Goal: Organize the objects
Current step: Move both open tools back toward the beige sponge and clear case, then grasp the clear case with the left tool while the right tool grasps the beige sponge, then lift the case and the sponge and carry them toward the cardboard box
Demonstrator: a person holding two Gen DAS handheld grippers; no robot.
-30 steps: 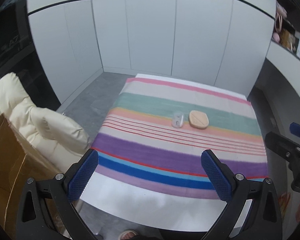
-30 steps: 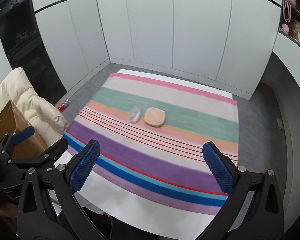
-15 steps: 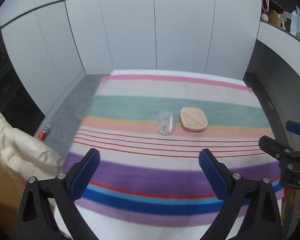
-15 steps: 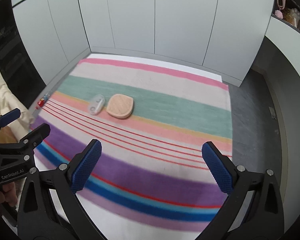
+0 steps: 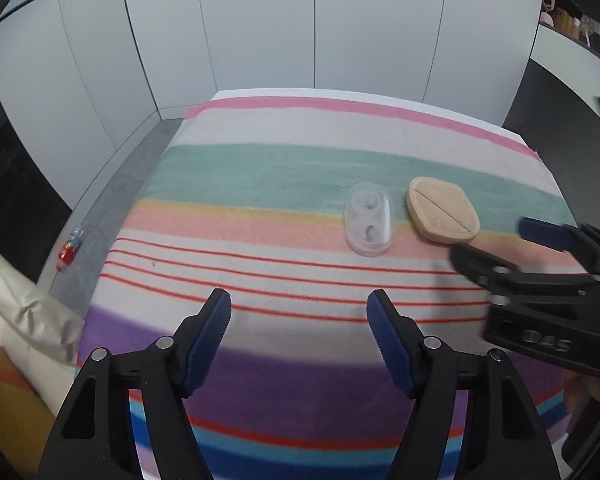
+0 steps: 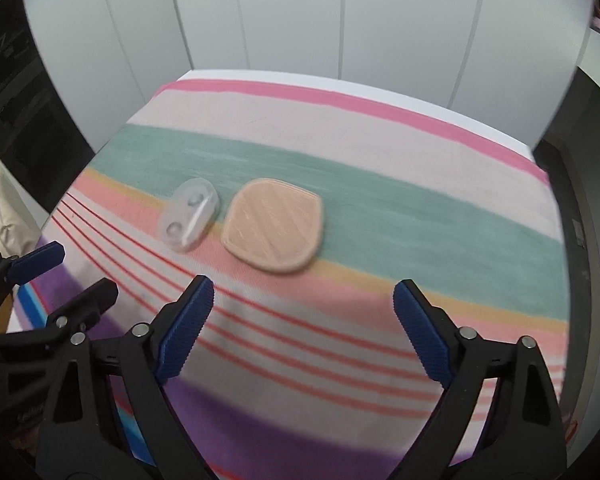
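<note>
A clear plastic case (image 5: pixel 368 224) with two round wells lies on the striped cloth (image 5: pixel 260 172). A flat beige pad (image 5: pixel 444 213) lies just right of it. Both also show in the right wrist view, the case (image 6: pixel 190 214) left of the pad (image 6: pixel 275 229). My left gripper (image 5: pixel 299 320) is open and empty, above the cloth short of the case. My right gripper (image 6: pixel 304 312) is open and empty, just short of the pad. The right gripper shows in the left wrist view (image 5: pixel 496 242), the left gripper in the right wrist view (image 6: pixel 74 274).
White cupboard doors (image 5: pixel 260 32) stand behind the table. A cream padded jacket (image 5: pixel 16 300) and a brown box (image 5: pixel 4 412) are at the left. A small red item (image 5: pixel 66 254) lies on the grey floor. Shelves with items (image 5: pixel 572 20) are at the right.
Both grippers have moved forward and lower toward the case and the pad, which now look larger. Both jaws have narrowed but remain open.
</note>
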